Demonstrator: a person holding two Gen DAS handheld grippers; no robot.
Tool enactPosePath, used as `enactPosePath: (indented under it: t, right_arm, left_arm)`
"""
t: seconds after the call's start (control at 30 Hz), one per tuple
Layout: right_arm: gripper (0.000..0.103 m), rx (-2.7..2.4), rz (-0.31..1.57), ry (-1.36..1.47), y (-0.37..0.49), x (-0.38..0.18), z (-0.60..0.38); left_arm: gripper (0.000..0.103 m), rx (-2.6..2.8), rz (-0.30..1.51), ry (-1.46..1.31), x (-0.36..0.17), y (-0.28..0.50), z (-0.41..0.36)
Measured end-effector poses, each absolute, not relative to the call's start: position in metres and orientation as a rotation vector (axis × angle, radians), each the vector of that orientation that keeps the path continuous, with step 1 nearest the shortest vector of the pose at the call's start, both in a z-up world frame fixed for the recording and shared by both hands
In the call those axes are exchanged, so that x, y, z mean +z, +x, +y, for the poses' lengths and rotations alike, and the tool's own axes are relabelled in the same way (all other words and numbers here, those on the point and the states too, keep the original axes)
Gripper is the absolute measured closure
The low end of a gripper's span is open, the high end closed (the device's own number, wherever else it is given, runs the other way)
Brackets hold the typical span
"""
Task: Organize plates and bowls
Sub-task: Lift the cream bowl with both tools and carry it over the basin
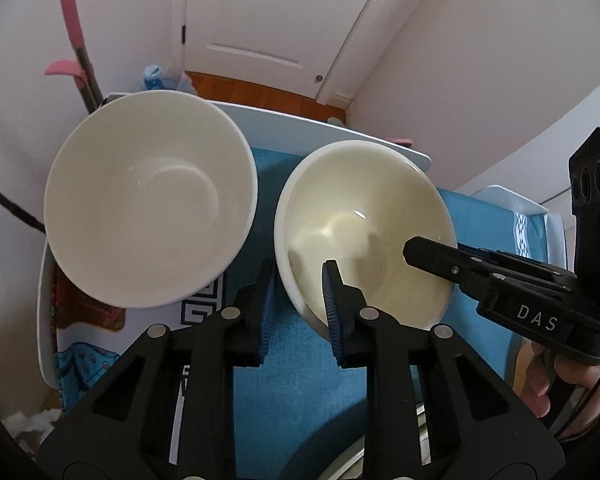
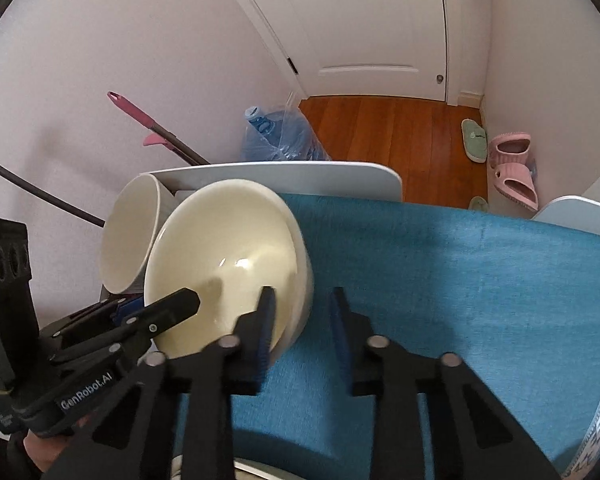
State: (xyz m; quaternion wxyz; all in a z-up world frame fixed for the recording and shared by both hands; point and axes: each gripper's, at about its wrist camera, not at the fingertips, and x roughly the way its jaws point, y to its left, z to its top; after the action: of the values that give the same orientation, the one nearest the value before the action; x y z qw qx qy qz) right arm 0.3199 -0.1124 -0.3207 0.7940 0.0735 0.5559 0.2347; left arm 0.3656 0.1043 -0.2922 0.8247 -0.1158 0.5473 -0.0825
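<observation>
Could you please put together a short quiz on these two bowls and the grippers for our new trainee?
1. True or false: the white bowl has food in it.
2. Which bowl's rim do the left gripper and the right gripper both straddle, one finger inside and one outside? A) the white bowl B) the cream bowl C) neither
3. What colour is the cloth under the cream bowl?
Key: 1 false, it is empty; 2 B; 3 blue.
</observation>
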Motion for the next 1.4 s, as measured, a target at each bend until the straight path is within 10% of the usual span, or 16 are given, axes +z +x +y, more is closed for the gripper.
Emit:
enactPosePath:
  t: [0.7,1.4]
  right_arm:
    - [0.087,0.427,1.012,0.164,0.262,-0.225,-0.159]
    - [0.087,0.333,0.944,0.182,0.135,-0.199,-0.377]
  left_arm:
    - [0.084,-0.277,0.992,-0.131,-0.196,0.326,0.054]
    - [0.084,-0.427,0.978,-0.094,-0.186,0.206,-0.164]
